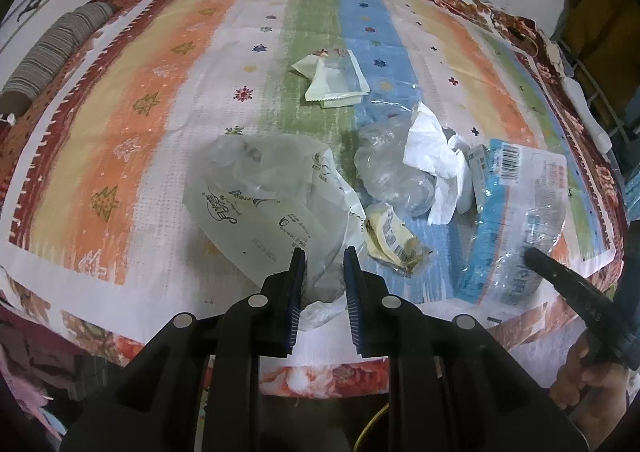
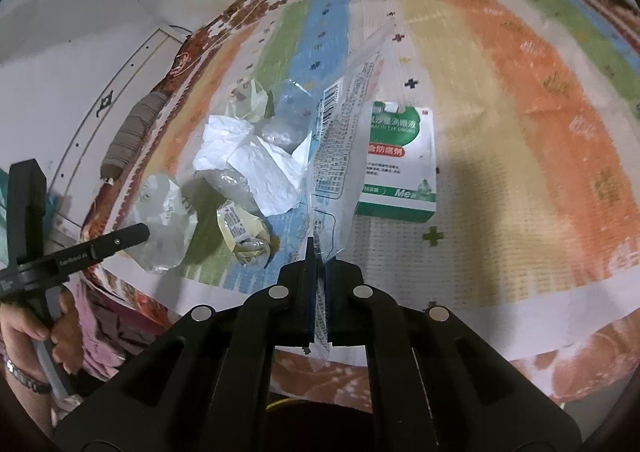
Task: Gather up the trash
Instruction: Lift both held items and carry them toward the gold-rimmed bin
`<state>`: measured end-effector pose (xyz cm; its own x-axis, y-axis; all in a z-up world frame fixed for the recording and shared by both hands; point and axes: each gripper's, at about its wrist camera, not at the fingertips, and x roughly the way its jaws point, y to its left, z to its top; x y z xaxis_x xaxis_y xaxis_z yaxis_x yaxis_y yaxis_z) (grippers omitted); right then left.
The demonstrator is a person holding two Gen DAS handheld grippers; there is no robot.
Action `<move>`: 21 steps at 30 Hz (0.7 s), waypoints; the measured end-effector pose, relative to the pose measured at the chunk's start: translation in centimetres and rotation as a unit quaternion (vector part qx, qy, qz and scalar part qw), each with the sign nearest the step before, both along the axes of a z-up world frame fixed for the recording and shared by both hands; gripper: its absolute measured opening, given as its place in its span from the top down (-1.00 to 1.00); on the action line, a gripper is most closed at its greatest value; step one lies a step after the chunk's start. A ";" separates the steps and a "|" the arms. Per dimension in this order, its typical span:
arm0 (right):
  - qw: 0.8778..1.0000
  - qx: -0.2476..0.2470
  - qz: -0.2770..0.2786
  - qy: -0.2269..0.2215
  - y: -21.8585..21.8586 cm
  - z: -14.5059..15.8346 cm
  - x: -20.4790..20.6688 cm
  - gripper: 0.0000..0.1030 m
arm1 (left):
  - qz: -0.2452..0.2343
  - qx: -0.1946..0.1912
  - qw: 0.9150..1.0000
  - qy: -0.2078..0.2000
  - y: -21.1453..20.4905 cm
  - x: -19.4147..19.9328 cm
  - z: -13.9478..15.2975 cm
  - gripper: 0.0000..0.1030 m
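- The right gripper (image 2: 317, 258) is clenched on the near edge of a long clear plastic wrapper with barcode and printed text (image 2: 340, 132); the film stands up between the fingers and runs forward from their tips.
- Recommended handling, as a judgement: keep the clench firm and lift slowly, because thin film may slip or drag neighbouring litter with it.
- The left gripper (image 1: 323, 256) is released, with its fingers parted around a fold of a translucent white printed plastic bag (image 1: 264, 196); no grasp is made.
- Ahead of the left fingers:
  - one crumpled yellow label wrapper (image 1: 390, 238)
  - one crumpled clear plastic film (image 1: 390, 164)
  - one crumpled white tissue (image 1: 434, 156)
  - one flat cream paper packet (image 1: 334, 80)
- Right of the right fingers: one green-and-white cardboard medicine box (image 2: 400, 164).
- All items rest on a striped multicoloured tablecloth (image 1: 140, 132).
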<state>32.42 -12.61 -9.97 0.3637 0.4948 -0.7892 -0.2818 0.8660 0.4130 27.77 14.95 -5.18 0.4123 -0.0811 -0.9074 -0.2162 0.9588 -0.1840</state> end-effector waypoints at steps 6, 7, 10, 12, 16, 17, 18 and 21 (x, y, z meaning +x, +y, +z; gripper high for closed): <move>0.998 -0.051 0.026 -0.034 0.8 1.1 -1.1 0.96 | 0.010 -0.004 1.000 -0.002 -0.2 -0.8 0.6 0.63; 0.997 -0.064 0.034 -0.041 1.0 1.3 -1.5 0.96 | 0.014 -0.005 1.000 -0.003 -0.2 -1.0 0.7 0.63; 0.994 -0.077 0.049 -0.056 1.6 1.9 -2.5 0.96 | 0.023 -0.010 1.000 -0.005 -0.2 -1.7 1.1 0.63; 0.993 -0.077 0.055 -0.064 1.7 2.5 -3.1 0.96 | 0.029 -0.017 0.999 -0.010 -0.2 -2.2 1.5 0.63; 0.992 -0.073 0.036 -0.097 0.7 4.3 -4.6 0.96 | 0.034 -0.020 0.999 -0.017 -0.5 -3.1 2.2 0.63; 0.992 -0.072 0.032 -0.103 0.4 4.7 -4.9 0.96 | 0.034 -0.020 0.999 -0.018 -0.6 -3.3 2.3 0.63; 0.991 -0.073 0.031 -0.108 0.2 5.1 -5.1 0.96 | 0.035 -0.022 0.999 -0.021 -0.7 -3.6 2.5 0.63; 0.988 -0.082 0.029 -0.124 -0.6 6.1 -5.7 0.96 | 0.036 -0.028 0.998 -0.033 -1.2 -4.4 3.2 0.63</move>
<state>26.72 -13.19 -3.89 0.5311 0.3937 -0.7503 -0.4076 0.8950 0.1811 23.39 13.80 -1.95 0.4777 -0.0993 -0.8729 -0.2693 0.9292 -0.2530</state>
